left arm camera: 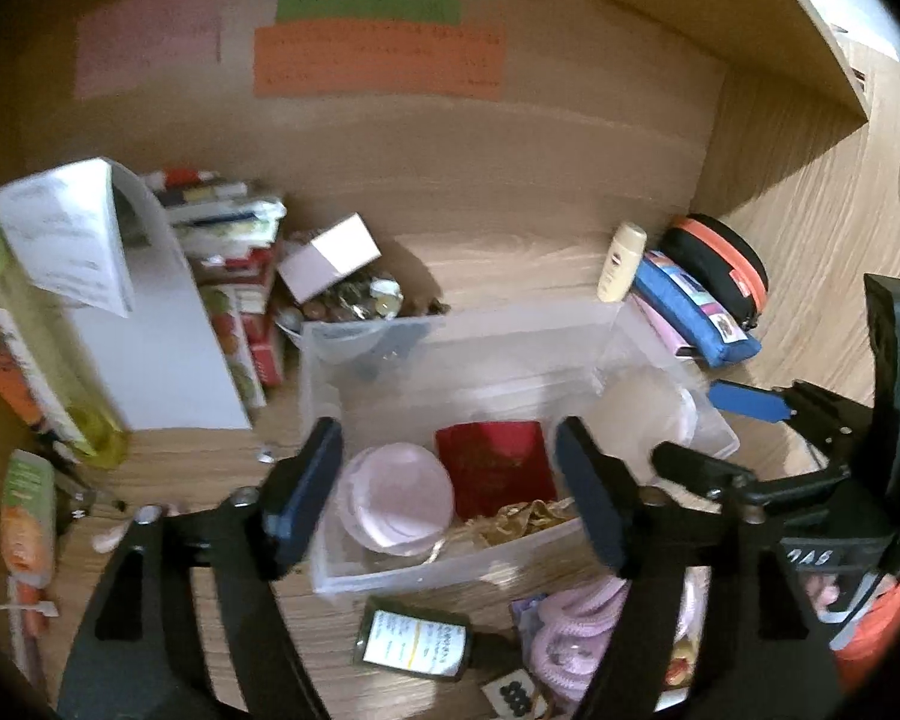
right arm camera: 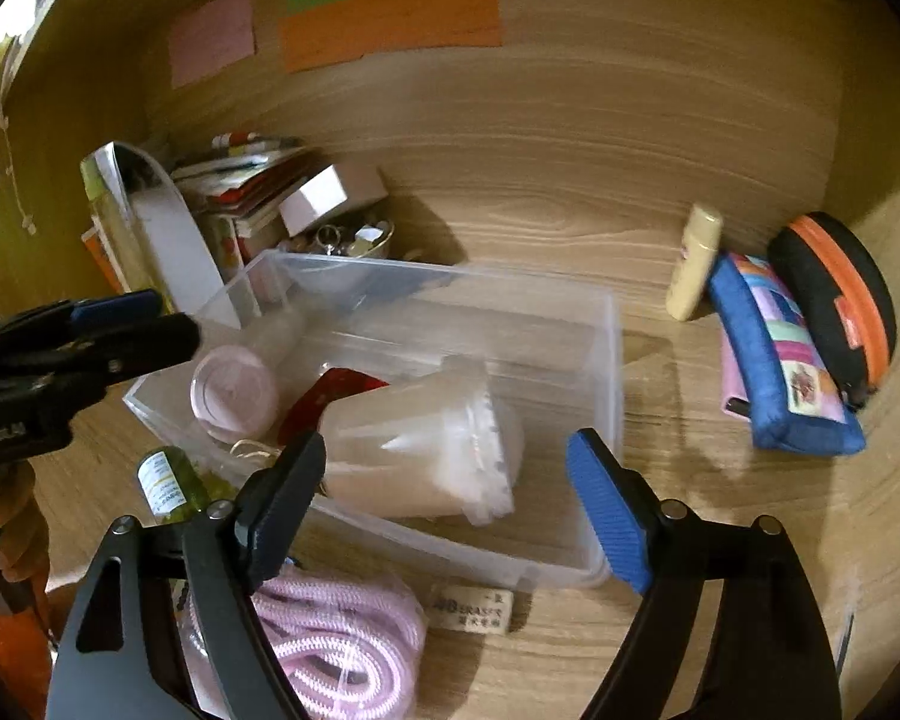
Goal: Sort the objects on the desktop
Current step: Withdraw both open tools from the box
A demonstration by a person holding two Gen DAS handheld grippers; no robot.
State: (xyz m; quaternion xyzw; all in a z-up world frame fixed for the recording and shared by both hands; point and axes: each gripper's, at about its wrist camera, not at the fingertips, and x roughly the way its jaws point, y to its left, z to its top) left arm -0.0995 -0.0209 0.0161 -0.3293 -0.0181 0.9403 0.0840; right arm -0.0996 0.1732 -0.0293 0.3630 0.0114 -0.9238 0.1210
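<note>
A clear plastic bin (left arm camera: 450,330) (right arm camera: 606,360) stands on the wooden desk. It holds a pink round lid (left arm camera: 399,498) (right arm camera: 234,390), a red booklet (left arm camera: 495,465) (right arm camera: 330,390), gold ribbon (left arm camera: 522,519) and a frosted plastic cup lying on its side (right arm camera: 426,444) (left arm camera: 648,414). My left gripper (left arm camera: 450,492) is open and empty above the bin's near side; it shows at the left of the right wrist view (right arm camera: 132,324). My right gripper (right arm camera: 450,498) is open and empty just in front of the cup; it also shows at the right of the left wrist view (left arm camera: 726,426).
A green bottle (left arm camera: 414,642) (right arm camera: 171,483), pink cord (right arm camera: 336,648) (left arm camera: 570,642) and an eraser (right arm camera: 474,609) lie in front of the bin. A cream bottle (right arm camera: 693,261), blue pencil case (right arm camera: 780,360) and black-orange case (right arm camera: 840,300) sit at right. Books and a box (left arm camera: 330,255) crowd the back left.
</note>
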